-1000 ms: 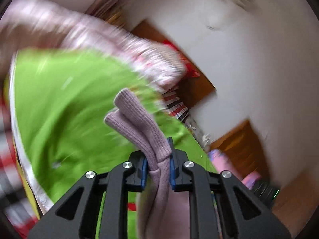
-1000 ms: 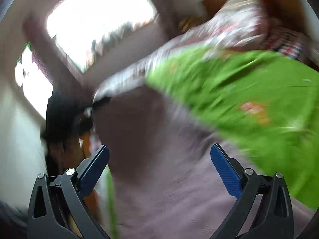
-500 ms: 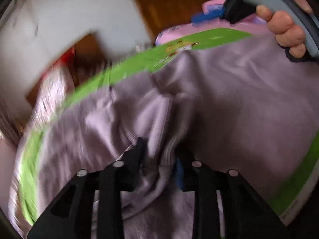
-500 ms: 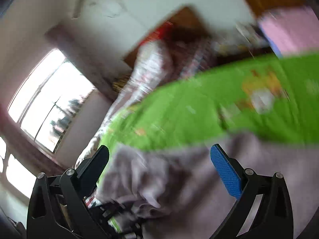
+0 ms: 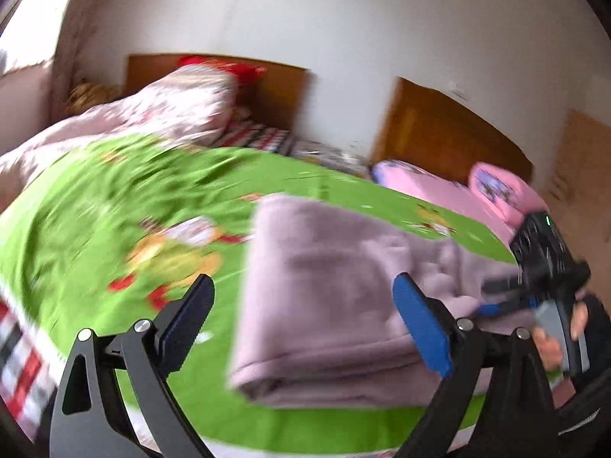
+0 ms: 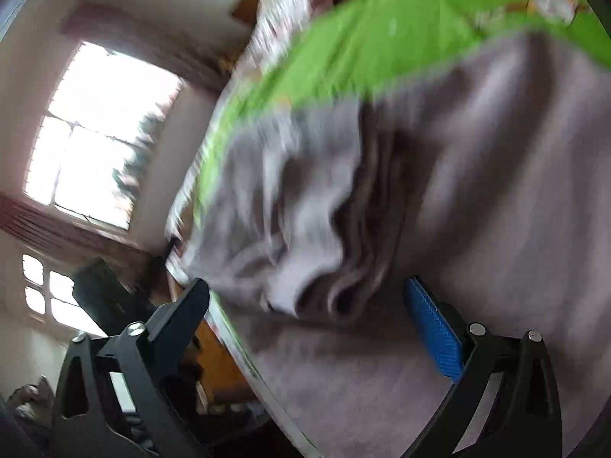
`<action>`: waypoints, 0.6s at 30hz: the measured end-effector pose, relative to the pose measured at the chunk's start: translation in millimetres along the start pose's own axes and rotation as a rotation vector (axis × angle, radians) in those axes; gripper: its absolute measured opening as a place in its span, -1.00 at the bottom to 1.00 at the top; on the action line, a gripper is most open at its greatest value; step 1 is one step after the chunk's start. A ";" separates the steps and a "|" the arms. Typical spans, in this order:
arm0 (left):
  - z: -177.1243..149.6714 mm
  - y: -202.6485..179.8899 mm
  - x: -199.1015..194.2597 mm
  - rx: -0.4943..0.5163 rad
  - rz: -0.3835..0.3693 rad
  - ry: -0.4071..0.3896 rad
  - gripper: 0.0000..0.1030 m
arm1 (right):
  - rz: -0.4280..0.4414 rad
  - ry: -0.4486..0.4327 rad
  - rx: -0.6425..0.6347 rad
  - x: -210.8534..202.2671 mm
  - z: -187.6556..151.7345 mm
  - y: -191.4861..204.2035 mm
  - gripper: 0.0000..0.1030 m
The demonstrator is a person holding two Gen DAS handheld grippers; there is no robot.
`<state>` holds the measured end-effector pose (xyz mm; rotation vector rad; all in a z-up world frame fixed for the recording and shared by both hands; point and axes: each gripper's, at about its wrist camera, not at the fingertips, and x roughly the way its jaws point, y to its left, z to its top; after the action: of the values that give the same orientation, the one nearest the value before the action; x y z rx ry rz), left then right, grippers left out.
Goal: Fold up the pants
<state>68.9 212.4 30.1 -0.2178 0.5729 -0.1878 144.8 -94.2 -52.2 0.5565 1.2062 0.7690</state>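
Observation:
The mauve knit pants (image 5: 328, 301) lie folded over on the green bedspread (image 5: 95, 229). My left gripper (image 5: 301, 320) is open and empty, just above the near left edge of the folded pants. The right gripper shows in the left wrist view (image 5: 496, 307), low at the pants' right side, held by a hand. In the right wrist view my right gripper (image 6: 305, 316) is open, close over a bunched, ribbed part of the pants (image 6: 343, 236) near the bed's edge. Both views are blurred.
A pink floral duvet (image 5: 168, 114) is piled at the bed's head, with a wooden headboard (image 5: 275, 87) behind. A second bed with pink bedding (image 5: 458, 194) stands to the right. A bright window (image 6: 99, 141) and dark furniture (image 6: 103, 297) lie beyond the bed's edge.
My left gripper has let go of the pants cuff and opened, and pulled back from the cloth. The pants now lie folded over on the bed. The right gripper stays open and has swung closer to the pants.

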 end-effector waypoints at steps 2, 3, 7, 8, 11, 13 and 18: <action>-6.3 10.5 -1.9 -0.017 0.026 0.007 0.83 | 0.015 0.012 -0.048 5.2 -3.1 10.8 0.57; -10.7 10.6 -3.7 -0.020 0.029 0.015 0.83 | 0.046 0.022 -0.052 9.0 -5.3 16.4 0.53; -22.5 18.1 -3.4 -0.028 0.024 0.031 0.83 | 0.025 0.027 -0.027 26.1 2.7 22.9 0.53; -26.0 16.6 -5.1 -0.026 0.020 0.028 0.83 | 0.031 0.024 0.000 28.3 4.8 18.2 0.51; -32.7 14.2 -11.2 -0.017 -0.003 0.034 0.83 | 0.068 -0.031 0.076 22.2 14.4 3.8 0.24; -37.6 10.1 -10.4 0.015 -0.015 0.054 0.83 | 0.043 -0.058 0.057 21.3 14.6 2.7 -0.50; -42.4 -7.2 -7.8 0.113 0.025 0.110 0.86 | 0.018 -0.175 -0.122 2.1 23.5 47.6 -0.65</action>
<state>38.1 200.9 1.3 -0.0909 0.6721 -0.2081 157.0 -62.1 -11.6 0.5236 0.9878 0.7871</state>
